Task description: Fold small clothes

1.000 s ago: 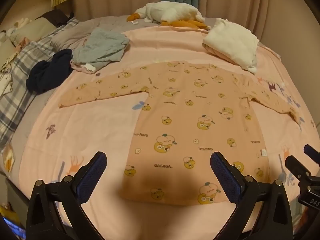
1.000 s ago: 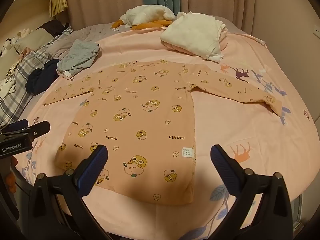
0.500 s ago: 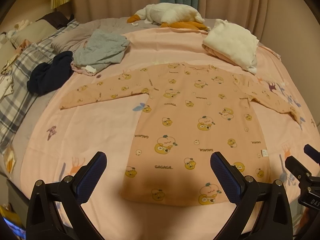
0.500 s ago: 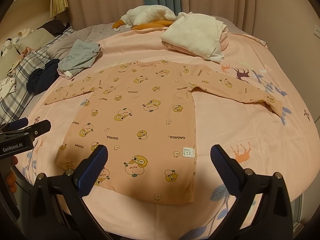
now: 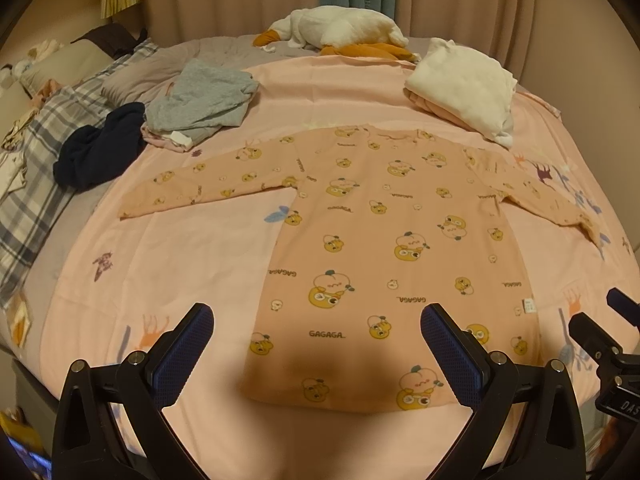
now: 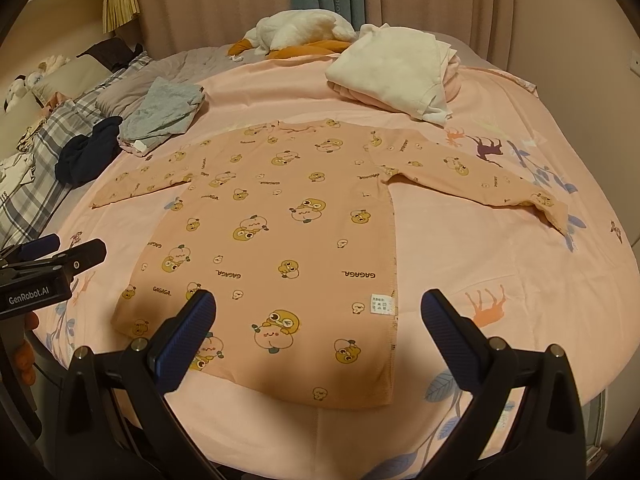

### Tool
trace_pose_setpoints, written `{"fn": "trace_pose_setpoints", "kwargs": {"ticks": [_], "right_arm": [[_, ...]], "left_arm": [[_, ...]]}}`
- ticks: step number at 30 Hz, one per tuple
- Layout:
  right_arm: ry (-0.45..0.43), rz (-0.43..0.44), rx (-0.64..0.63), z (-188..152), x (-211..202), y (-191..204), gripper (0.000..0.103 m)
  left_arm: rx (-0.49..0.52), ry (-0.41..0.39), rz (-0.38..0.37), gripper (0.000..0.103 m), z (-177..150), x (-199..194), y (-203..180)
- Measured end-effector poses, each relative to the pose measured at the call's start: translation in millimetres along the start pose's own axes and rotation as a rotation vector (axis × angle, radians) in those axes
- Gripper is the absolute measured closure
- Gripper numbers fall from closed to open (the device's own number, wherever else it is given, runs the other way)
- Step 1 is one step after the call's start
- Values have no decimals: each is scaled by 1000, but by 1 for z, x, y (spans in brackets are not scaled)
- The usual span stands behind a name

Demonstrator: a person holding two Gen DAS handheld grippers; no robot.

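Lying flat on pink bedsheet (image 5: 192, 264), peach shirt (image 5: 384, 240), both claws spread apart, empty

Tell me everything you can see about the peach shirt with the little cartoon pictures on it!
The peach shirt lies flat and unfolded on the pink sheet, both long sleeves stretched out to the sides, collar at the far end, hem nearest the cameras. It looks like soft, thin cloth, printed with yellow cartoon creatures and the word GAGAGA. A small white label sits by the stitched side seam, so it may be inside out. The far sleeve's cuff bends over. Neither open gripper touches it.
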State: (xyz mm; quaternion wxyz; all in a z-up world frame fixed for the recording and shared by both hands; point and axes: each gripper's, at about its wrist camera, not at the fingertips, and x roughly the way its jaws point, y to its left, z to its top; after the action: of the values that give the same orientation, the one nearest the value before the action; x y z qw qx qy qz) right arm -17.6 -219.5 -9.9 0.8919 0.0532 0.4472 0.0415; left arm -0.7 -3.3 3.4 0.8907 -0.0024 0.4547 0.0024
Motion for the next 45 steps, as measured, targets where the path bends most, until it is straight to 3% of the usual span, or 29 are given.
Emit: {"fn": "trace_pose_setpoints", "kwargs": {"ticks": [8,23,30,37,45], "right_arm": [[0,3,4,0,0,2,0],[8,-10,39,-4,8,-11,0],[11,-48,79,-5,12,-27,0],[-4,-71,133,-2,17,-53,0],[-22,-17,340,0,41,-124,0]], "left_arm": [[-7,-1,-15,1,0,-1,-1],[55,60,41,1,-1,15,-6],[37,136,-11,1,-4,32,-9],[24,119,-112,1,5,48,-22],[-14,170,-214,1,18,87,-49]]}}
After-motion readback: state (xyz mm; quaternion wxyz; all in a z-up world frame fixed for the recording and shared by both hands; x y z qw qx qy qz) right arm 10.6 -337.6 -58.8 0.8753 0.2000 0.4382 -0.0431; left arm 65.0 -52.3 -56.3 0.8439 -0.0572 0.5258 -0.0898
